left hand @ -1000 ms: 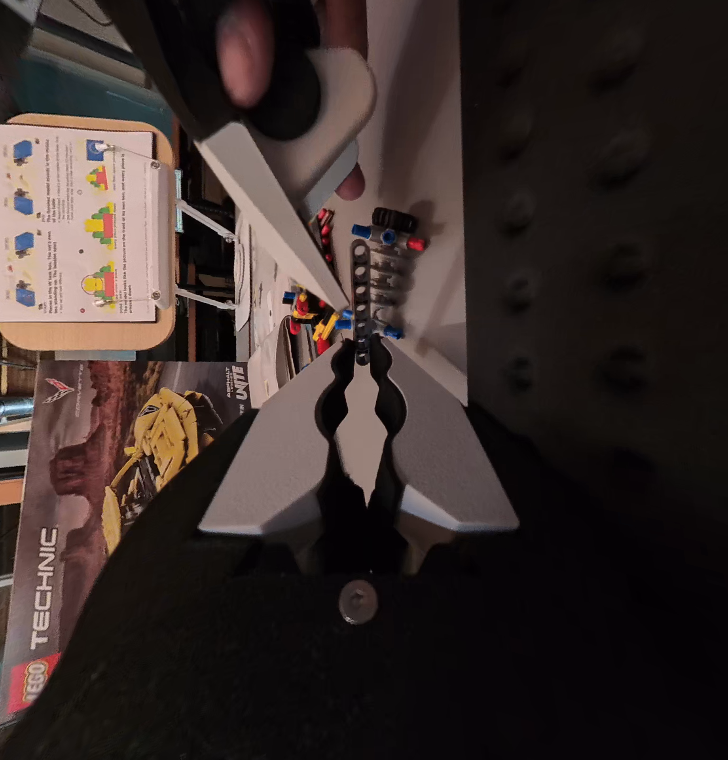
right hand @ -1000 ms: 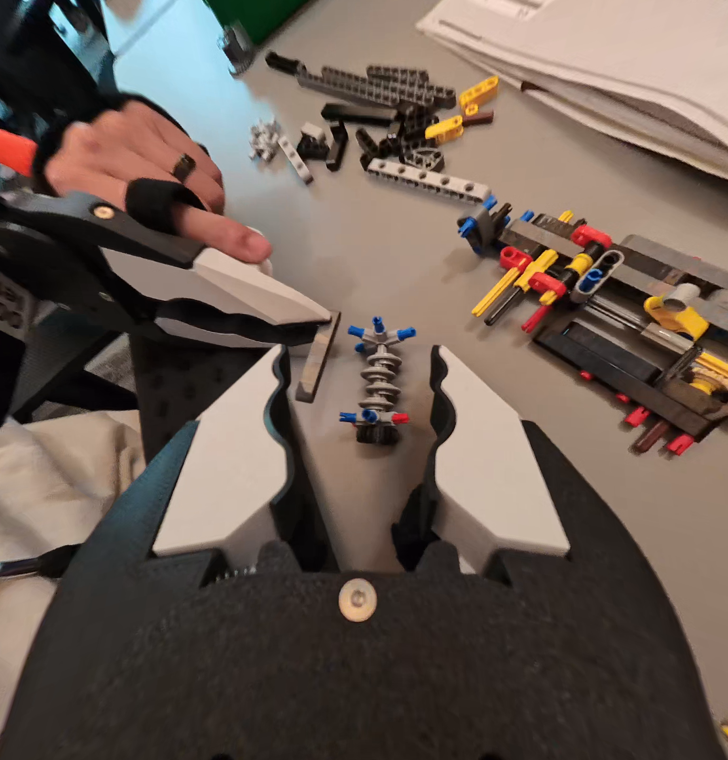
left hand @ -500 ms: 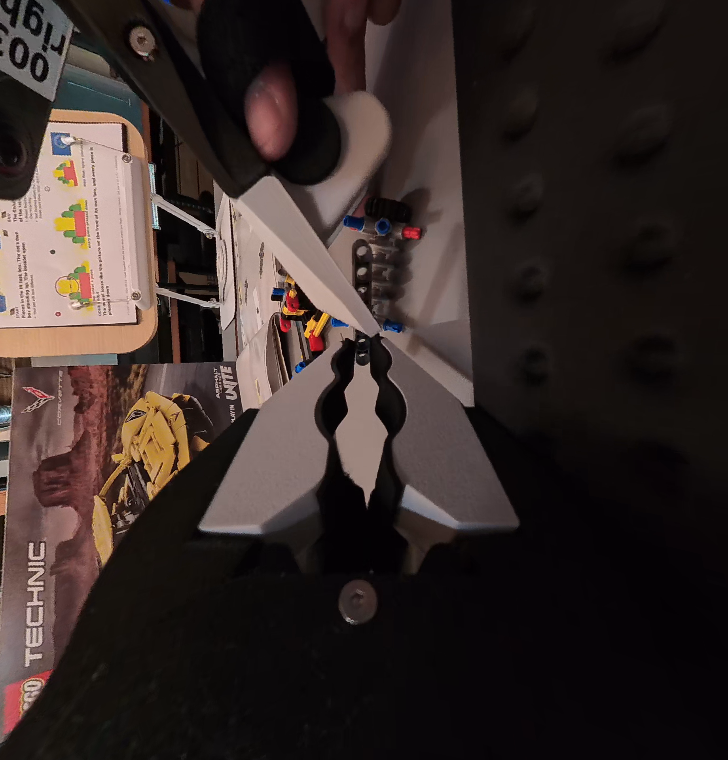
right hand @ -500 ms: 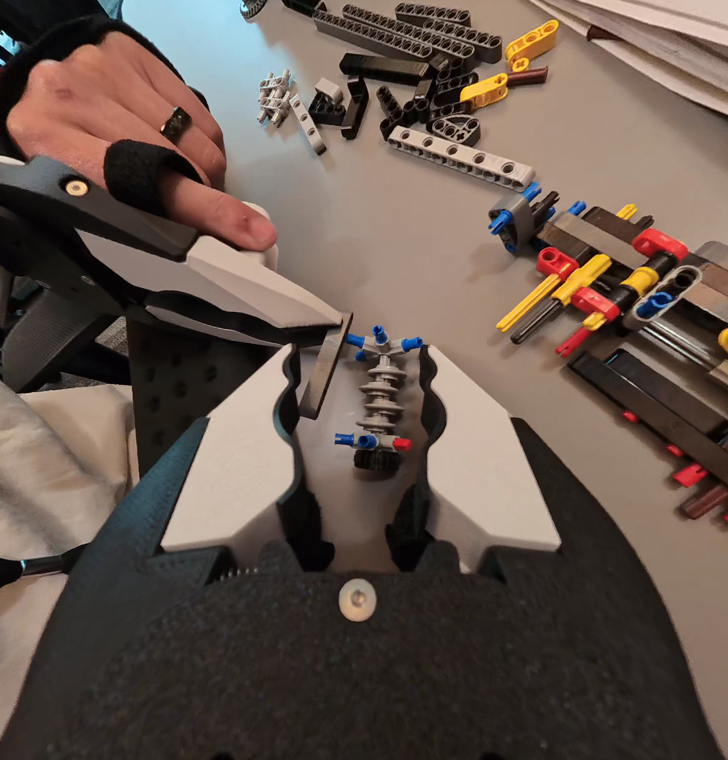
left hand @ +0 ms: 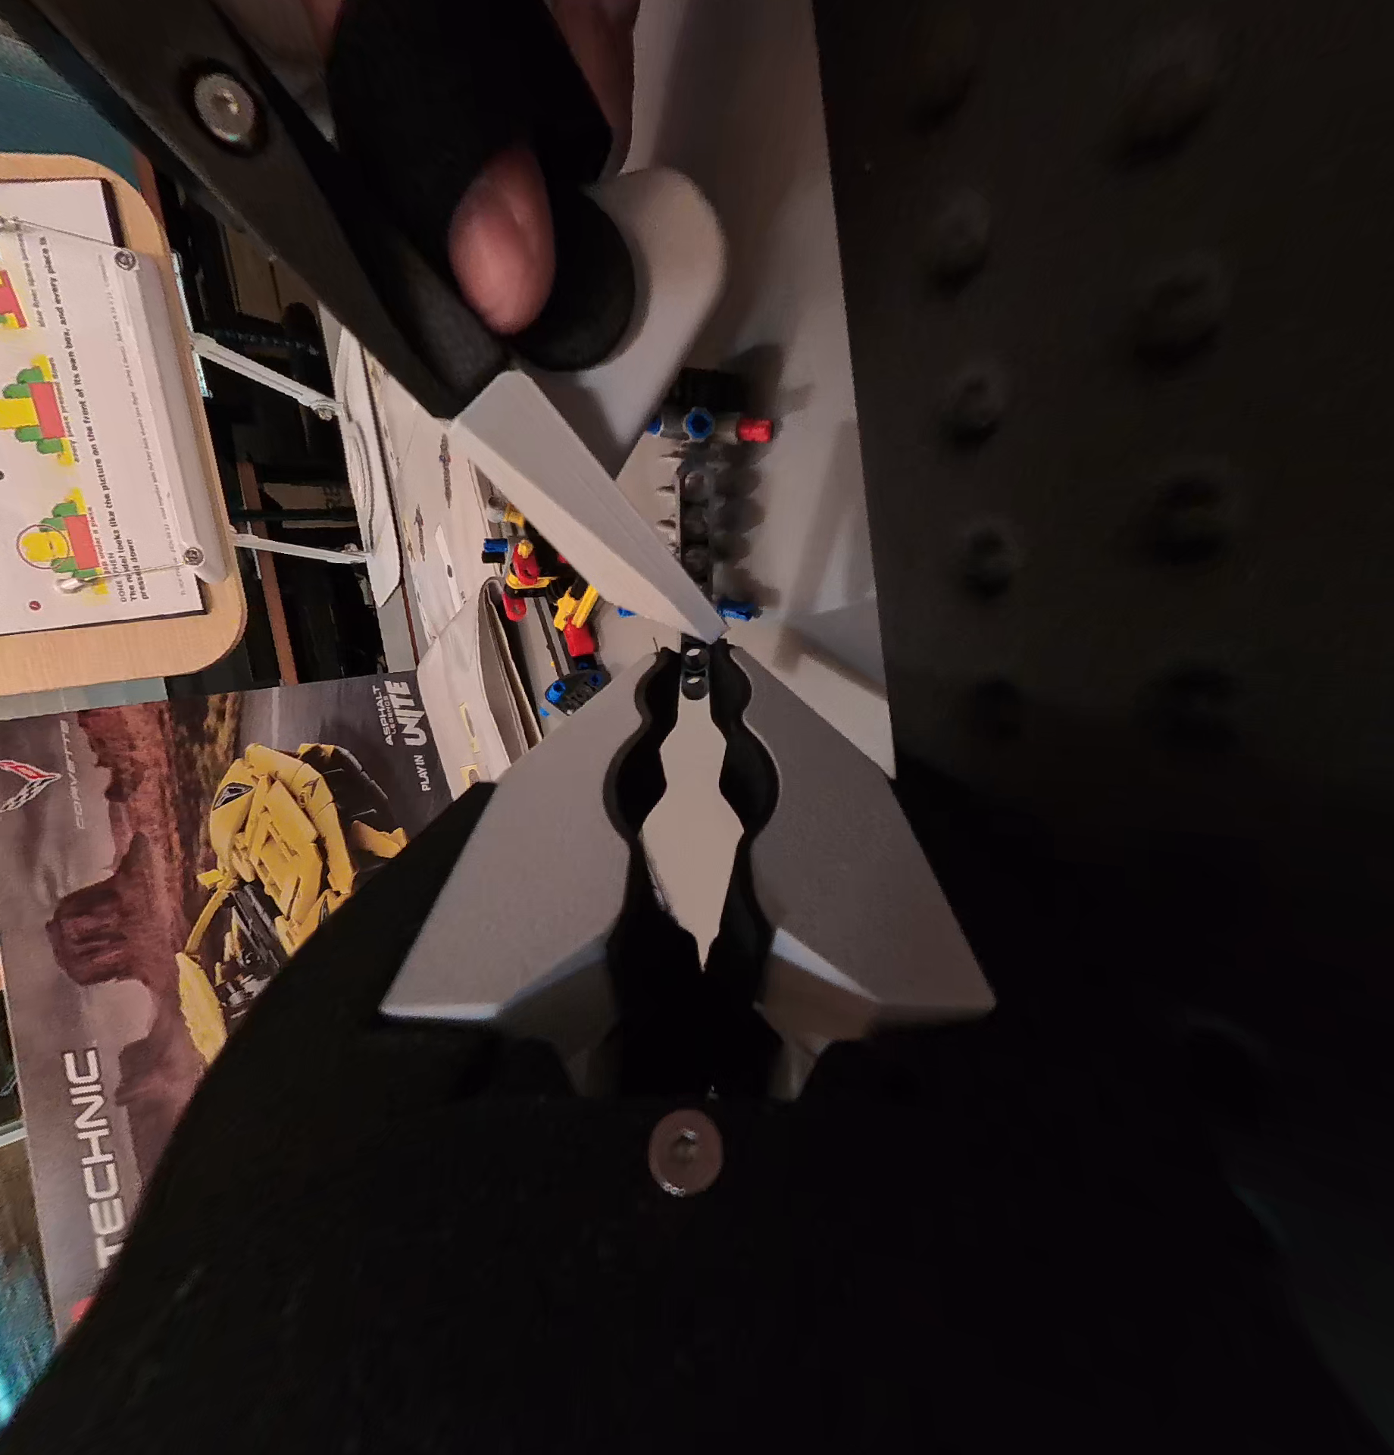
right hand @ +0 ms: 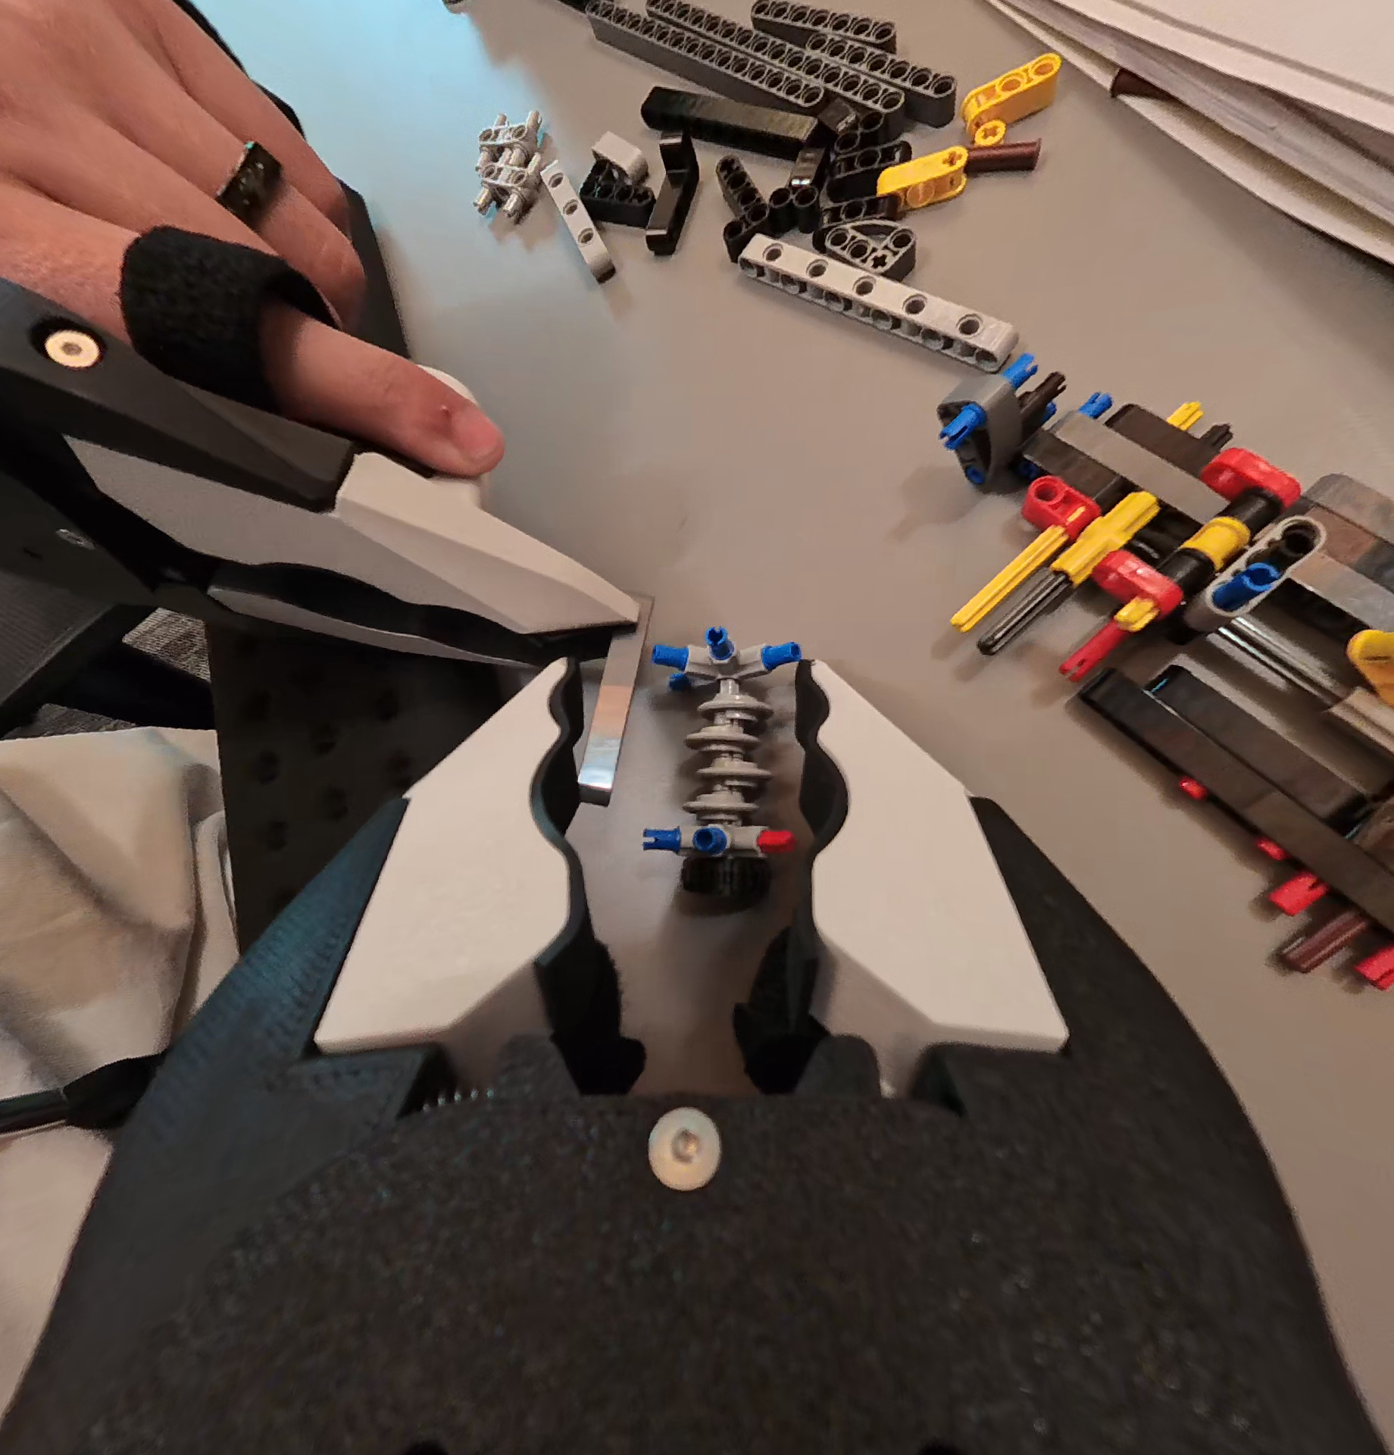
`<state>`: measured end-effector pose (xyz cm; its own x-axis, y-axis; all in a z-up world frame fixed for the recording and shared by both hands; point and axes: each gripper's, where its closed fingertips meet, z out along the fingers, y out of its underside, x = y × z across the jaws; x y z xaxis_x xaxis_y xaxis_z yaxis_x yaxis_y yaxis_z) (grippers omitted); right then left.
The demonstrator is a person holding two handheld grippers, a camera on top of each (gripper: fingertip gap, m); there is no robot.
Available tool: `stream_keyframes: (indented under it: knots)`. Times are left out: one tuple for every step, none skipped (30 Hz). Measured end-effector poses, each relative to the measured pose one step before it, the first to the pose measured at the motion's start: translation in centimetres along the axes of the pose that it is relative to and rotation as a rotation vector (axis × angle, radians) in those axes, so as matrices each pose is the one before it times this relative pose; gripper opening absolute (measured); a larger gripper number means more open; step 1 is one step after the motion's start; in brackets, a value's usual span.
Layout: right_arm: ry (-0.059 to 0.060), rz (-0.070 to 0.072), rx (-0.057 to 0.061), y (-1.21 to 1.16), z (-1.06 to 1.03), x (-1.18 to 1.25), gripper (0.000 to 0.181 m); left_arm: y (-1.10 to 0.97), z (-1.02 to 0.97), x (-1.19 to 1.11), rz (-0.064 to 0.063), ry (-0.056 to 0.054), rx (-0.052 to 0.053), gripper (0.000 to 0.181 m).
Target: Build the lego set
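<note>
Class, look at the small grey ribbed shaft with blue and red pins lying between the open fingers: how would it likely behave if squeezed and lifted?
The ribbed shaft is small plastic, so probably light and stiff. Its round discs suggest it may roll or slip between the right gripper fingers. The blue pins stick out and might pop off if pinched.

**Two grippers, one crankshaft piece on a crowded table**

Two grippers [right hand: 682, 669] [left hand: 694, 646], one grey ribbed shaft assembly [right hand: 724, 756] and one dark beam [right hand: 611, 708] share the table. Two yellow connectors [right hand: 1009, 87] lie among the loose beams, beside one long light-grey beam [right hand: 875, 303]. One set box [left hand: 206, 866] stands behind.
</note>
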<state>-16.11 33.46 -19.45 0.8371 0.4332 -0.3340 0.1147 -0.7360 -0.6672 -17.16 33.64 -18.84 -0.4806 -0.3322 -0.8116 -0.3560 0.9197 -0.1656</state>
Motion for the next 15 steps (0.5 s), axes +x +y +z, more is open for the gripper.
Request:
stream_keyframes:
  knots:
    - [-0.0023, 0.0023, 0.0012, -0.018, 0.012, 0.037, 0.053, 0.009, -0.013, -0.041, 0.0037, 0.0008, -0.0039, 0.006]
    - [-0.0033, 0.0017, 0.0013, -0.013, 0.012, 0.016, 0.053, 0.001, 0.01, 0.024, -0.0009, 0.005, -0.0035, 0.006]
    - [-0.0032, -0.0011, -0.0002, 0.023, 0.025, -0.012, 0.053, -0.039, 0.01, 0.041, -0.0025, 0.0062, -0.0007, 0.006]
    - [-0.0027, -0.0005, 0.0, 0.05, 0.012, -0.009, 0.053, -0.01, 0.016, 0.023, -0.0004, 0.004, -0.0005, 0.006]
    - [-0.0044, 0.0027, 0.0022, 0.033, -0.011, -0.009, 0.053, -0.042, 0.025, 0.046, -0.0007, 0.0053, 0.0011, 0.006]
    - [-0.0068, 0.0032, 0.0012, 0.046, -0.007, -0.038, 0.052, -0.055, 0.005, -0.006, -0.002, 0.0033, 0.0006, 0.006]
    - [-0.0079, 0.0049, 0.0053, -0.016, -0.067, -0.064, 0.051, -0.059, 0.001, -0.052, -0.0001, -0.0002, 0.0006, 0.006]
    - [-0.0111, 0.0061, 0.0023, 0.01, -0.084, -0.101, 0.05, -0.093, -0.028, -0.053, 0.0, 0.0011, 0.0024, 0.006]
    - [-0.0122, 0.0042, 0.0038, -0.015, -0.116, -0.107, 0.049, -0.133, -0.048, -0.087, -0.0005, 0.0003, 0.0026, 0.006]
    - [-0.0088, 0.0045, 0.0062, -0.053, -0.13, -0.035, 0.049, -0.101, -0.038, -0.088, 0.0009, 0.0004, 0.001, 0.006]
    - [-0.01, 0.0031, 0.005, -0.056, -0.1, -0.074, 0.049, -0.075, -0.019, -0.069, 0.0006, 0.0022, 0.0, 0.006]
    - [-0.0132, -0.0027, 0.0071, -0.093, -0.108, -0.133, 0.049, -0.076, -0.011, -0.093, 0.0025, 0.0, 0.0006, 0.006]
    - [-0.0077, -0.0014, 0.0068, -0.082, -0.1, -0.022, 0.05, -0.032, 0.0, -0.082, 0.0031, -0.0002, -0.0009, 0.006]
    - [-0.008, 0.0017, -0.0001, -0.014, -0.042, -0.015, 0.051, -0.012, 0.016, -0.066, 0.0024, 0.0009, -0.0011, 0.006]
    - [-0.0151, -0.0002, 0.001, -0.009, -0.027, -0.146, 0.051, 0.003, 0.016, -0.027, 0.0014, 0.0016, -0.0008, 0.006]
